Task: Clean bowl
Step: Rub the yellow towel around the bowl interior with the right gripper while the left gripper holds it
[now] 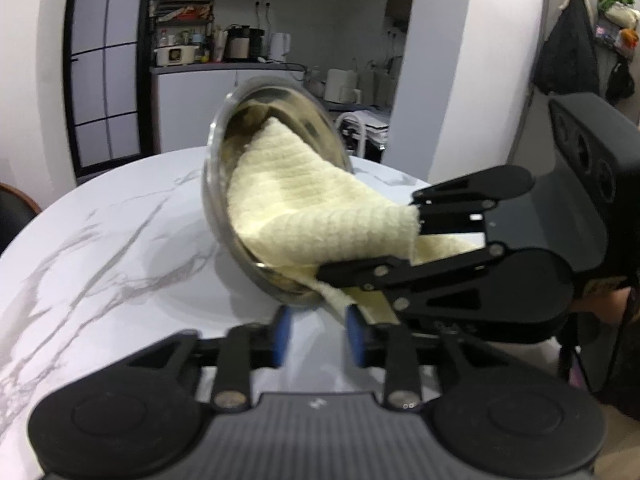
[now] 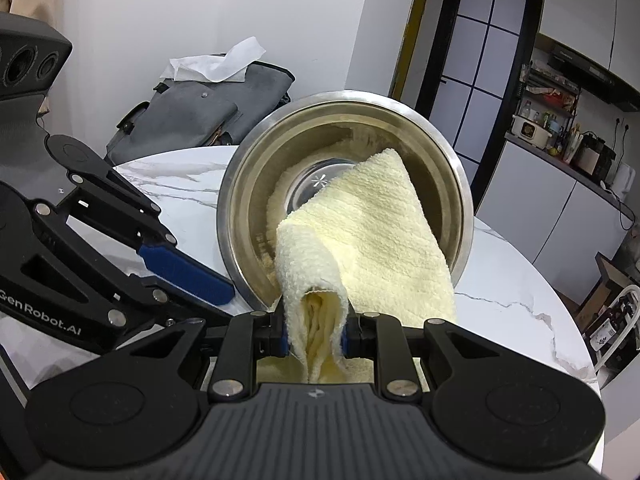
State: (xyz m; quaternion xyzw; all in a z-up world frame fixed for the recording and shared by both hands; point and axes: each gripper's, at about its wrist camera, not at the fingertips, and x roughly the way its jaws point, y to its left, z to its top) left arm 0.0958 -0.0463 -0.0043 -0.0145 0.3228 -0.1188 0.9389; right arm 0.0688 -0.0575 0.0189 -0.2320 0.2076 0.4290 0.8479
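Right wrist view: a stainless steel bowl (image 2: 346, 196) is being shown tipped up on its edge on a white marble-patterned table (image 2: 516, 280), its open mouth turned toward the camera. A pale yellow cloth (image 2: 360, 240) is being pressed into the bowl's inside, reaching toward the bottom, while its bunched near end is being clamped between the blue pads of the right gripper (image 2: 316, 336), whose jaws are being held closed on the fabric. At the left of this view, the left gripper (image 2: 192, 276) is being held just beside the bowl's lower rim, one blue pad near the metal. A grey bag (image 2: 200, 120) with white paper on top is lying at the table's far side.

In the left wrist view, the left gripper's jaws are being held apart with nothing pinched; the rim of the bowl sits just beyond the pads, apparently unheld, though contact there cannot be told.

The step in hand appears to be wiping the inside of the bowl. The next move seems to call for the rim being steadied again by the left gripper, so that the tilted bowl is not being left to roll or drop flat while the cloth is being swept round the inner wall.
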